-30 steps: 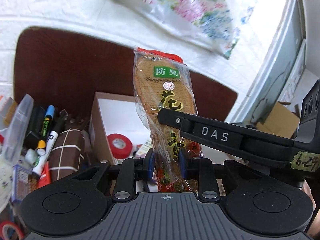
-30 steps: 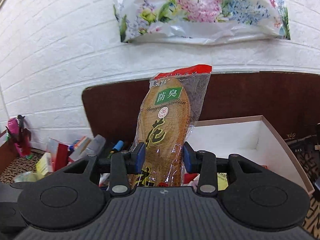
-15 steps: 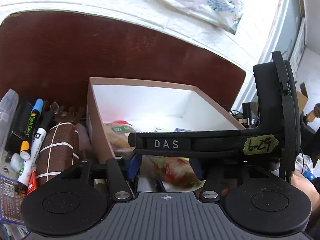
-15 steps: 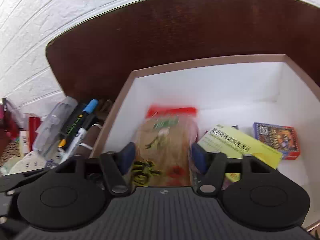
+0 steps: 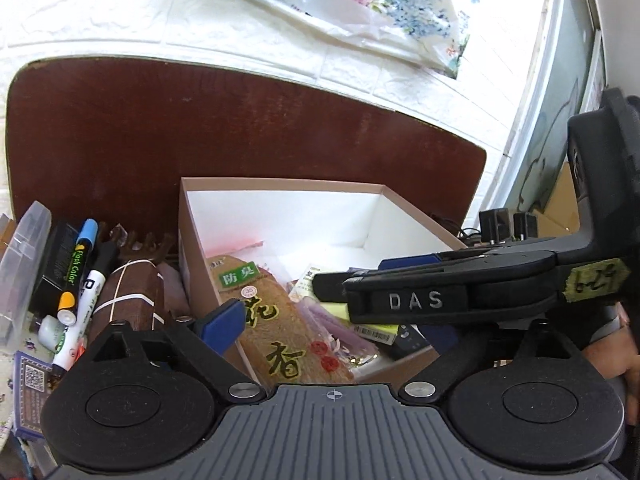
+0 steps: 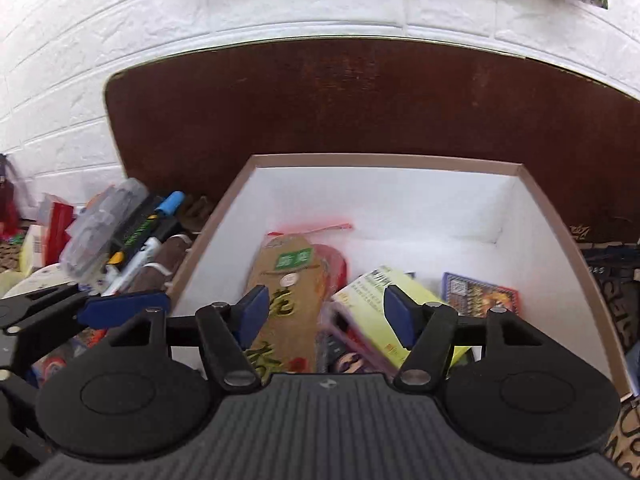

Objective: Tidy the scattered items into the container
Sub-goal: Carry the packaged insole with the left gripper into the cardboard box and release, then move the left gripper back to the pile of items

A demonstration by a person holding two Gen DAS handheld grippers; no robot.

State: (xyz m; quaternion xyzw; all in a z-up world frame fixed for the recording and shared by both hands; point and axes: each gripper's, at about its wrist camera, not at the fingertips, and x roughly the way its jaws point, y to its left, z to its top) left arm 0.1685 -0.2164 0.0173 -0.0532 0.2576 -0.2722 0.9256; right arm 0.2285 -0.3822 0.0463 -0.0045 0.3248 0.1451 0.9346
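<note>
With both pairs of jaws spread wide over the white-lined cardboard box [image 6: 552, 216], the right gripper [image 6: 326, 314] and left gripper [image 5: 332, 328] hold nothing. The tan insole in its clear packet [image 6: 286, 300] lies inside, long axis pointing away. Loose markers [image 5: 86, 276] wait left of the box, nearer the left gripper.

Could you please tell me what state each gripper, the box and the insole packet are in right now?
left gripper: open, holding nothing.
right gripper: open, holding nothing.
insole packet: released, lying inside the box, sealed in its wrapper.
box: open-topped, partly filled.
blue-capped marker: capped, lying outside the box.
</note>
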